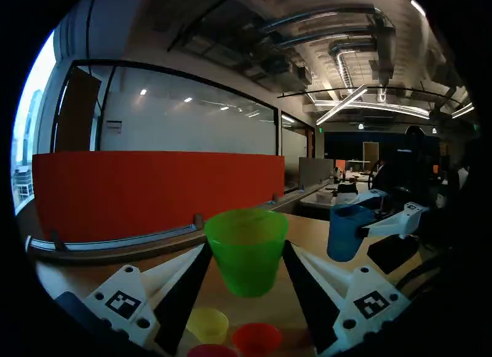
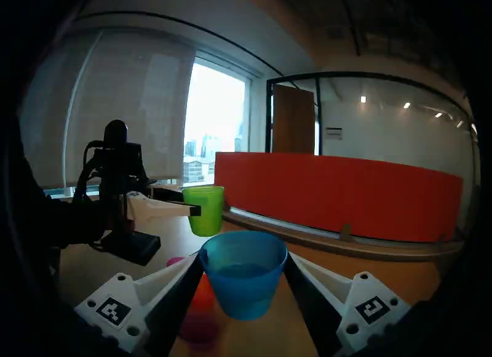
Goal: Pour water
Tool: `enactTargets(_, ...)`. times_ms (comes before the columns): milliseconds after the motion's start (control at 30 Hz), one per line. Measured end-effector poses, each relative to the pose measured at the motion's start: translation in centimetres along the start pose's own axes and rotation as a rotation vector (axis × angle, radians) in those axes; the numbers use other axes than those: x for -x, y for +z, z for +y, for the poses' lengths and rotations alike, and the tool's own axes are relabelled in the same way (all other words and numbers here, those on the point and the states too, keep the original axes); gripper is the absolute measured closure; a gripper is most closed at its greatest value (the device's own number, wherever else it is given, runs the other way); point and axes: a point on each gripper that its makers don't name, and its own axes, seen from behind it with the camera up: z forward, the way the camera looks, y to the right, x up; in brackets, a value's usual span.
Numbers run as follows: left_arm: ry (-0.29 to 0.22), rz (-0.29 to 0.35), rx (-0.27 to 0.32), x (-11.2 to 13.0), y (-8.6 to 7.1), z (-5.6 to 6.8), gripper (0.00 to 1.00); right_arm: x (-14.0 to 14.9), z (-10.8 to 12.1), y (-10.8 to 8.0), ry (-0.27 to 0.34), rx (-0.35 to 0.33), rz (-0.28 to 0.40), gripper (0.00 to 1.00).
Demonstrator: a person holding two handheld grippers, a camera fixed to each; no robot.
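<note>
Through the left gripper view, I see the orange partition point(image 1: 154, 191) running across the back from nine o'clock. At the centre my left gripper point(image 1: 247, 246) has its jaws partly closed, with both fingers pressed on the sides of the green cup point(image 1: 246, 271). The cup is upright and lifted off the wooden desk point(image 1: 307, 224). Below it at six o'clock are a small yellow cup point(image 1: 208, 325) and a small red cup point(image 1: 257, 338). At three o'clock my right gripper point(image 1: 361, 216) holds the blue cup point(image 1: 344, 234) just beside the green one without touching it.

In the right gripper view, a dark-sleeved hand point(image 2: 74, 224) at nine o'clock carries the left gripper. The green cup is at about eleven o'clock from the centre. Low at seven o'clock, an orange cup point(image 2: 202, 295) and a magenta cup point(image 2: 198, 327) sit partly behind my left finger. At the centre the right gripper's jaws are narrowed on the blue cup with both fingers against its wall. The cup is upright with water point(image 2: 243, 269) in it. The partition stretches off to three o'clock.
</note>
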Motion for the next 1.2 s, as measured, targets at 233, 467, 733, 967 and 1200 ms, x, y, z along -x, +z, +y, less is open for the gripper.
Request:
enactTargets(233,0.013,0.001,-0.003,0.2,-0.7,0.0,0.17,0.0,-0.4,0.3,-0.001,-0.009,0.000,0.09)
enactTargets(467,0.002,-0.002,-0.008,0.5,-1.4,0.0,0.17,0.0,-0.6,0.6,0.000,-0.015,-0.001,0.09)
enactTargets(733,-0.001,-0.016,-0.009,1.3,-2.6,0.1,0.17,-0.4,-1.1,0.9,-0.003,-0.031,-0.003,0.09)
enactTargets(967,0.007,-0.025,0.002,1.6,-3.6,0.7,0.17,-1.0,-1.5,1.1,-0.011,-0.048,-0.002,0.09)
enactTargets(1200,0.003,-0.028,0.002,1.8,-4.5,0.9,0.17,-1.5,-1.7,1.1,-0.018,-0.057,0.000,0.09)
